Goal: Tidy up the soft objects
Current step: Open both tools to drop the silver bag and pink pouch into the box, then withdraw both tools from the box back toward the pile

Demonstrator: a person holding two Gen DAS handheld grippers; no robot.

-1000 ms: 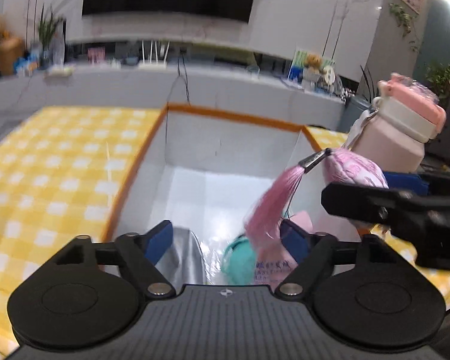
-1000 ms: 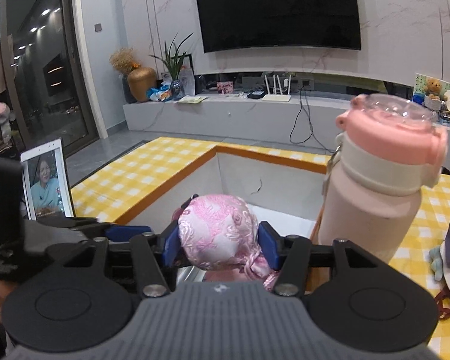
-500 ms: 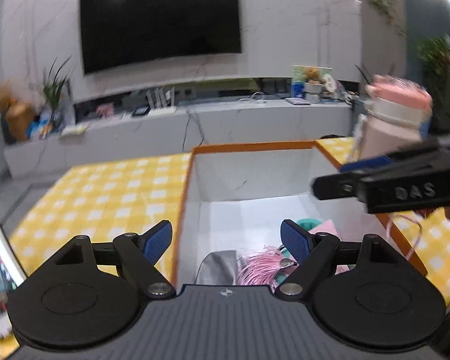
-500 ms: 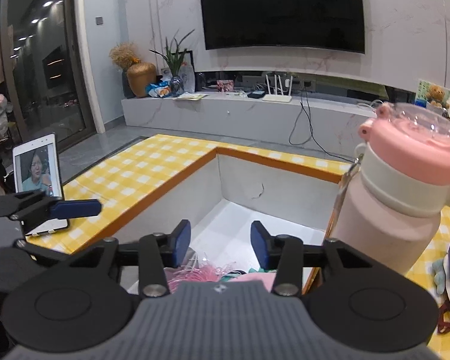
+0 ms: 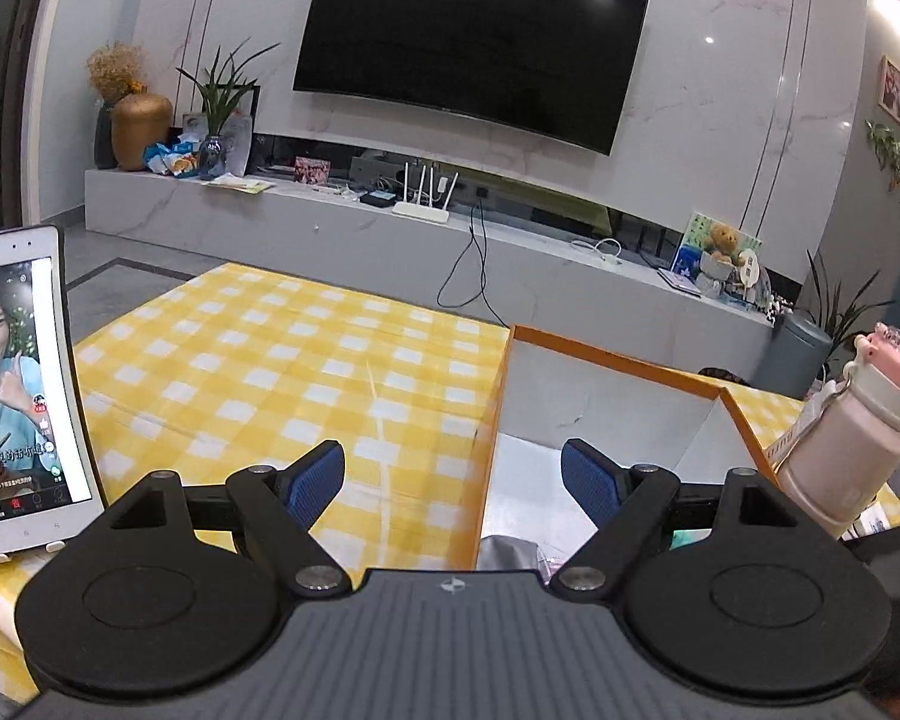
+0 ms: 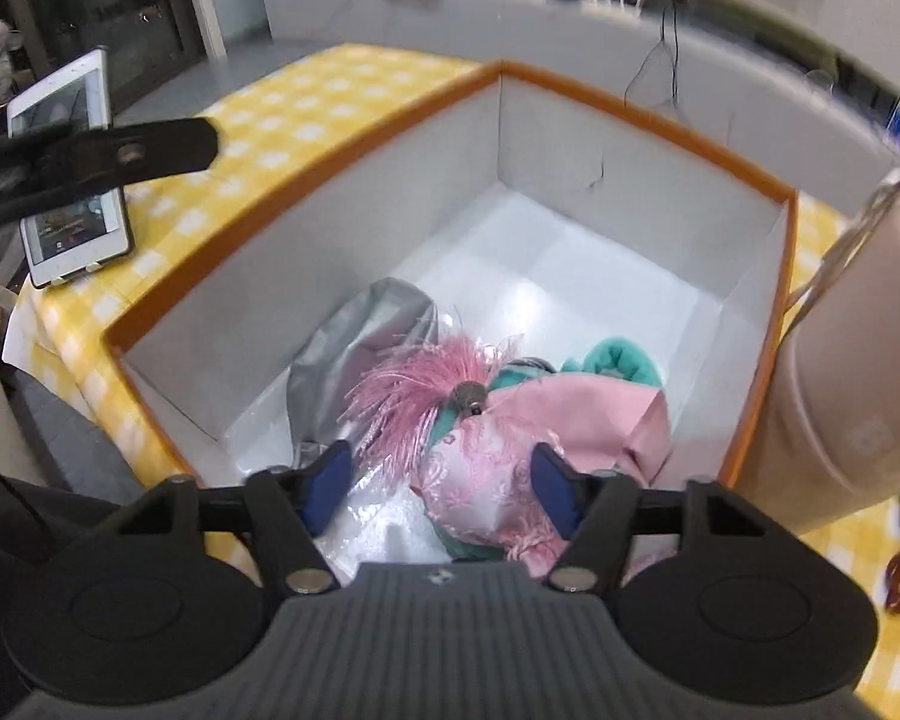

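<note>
Your right gripper hangs over the orange-rimmed box, its jaws just widened and gripping nothing; the pink brocade pouch lies below them on the box floor beside one grey bundle and one teal item. One pink bottle crowds the box's right wall. One tablet stands on the yellow-checked tabletop. Your left gripper is wide and empty.

White tablet stands propped at left edge of yellow-checked tabletop, screen lit. Pink-lidded bottle upright at right. Dark TV on marble wall; white router on the long console below it.
</note>
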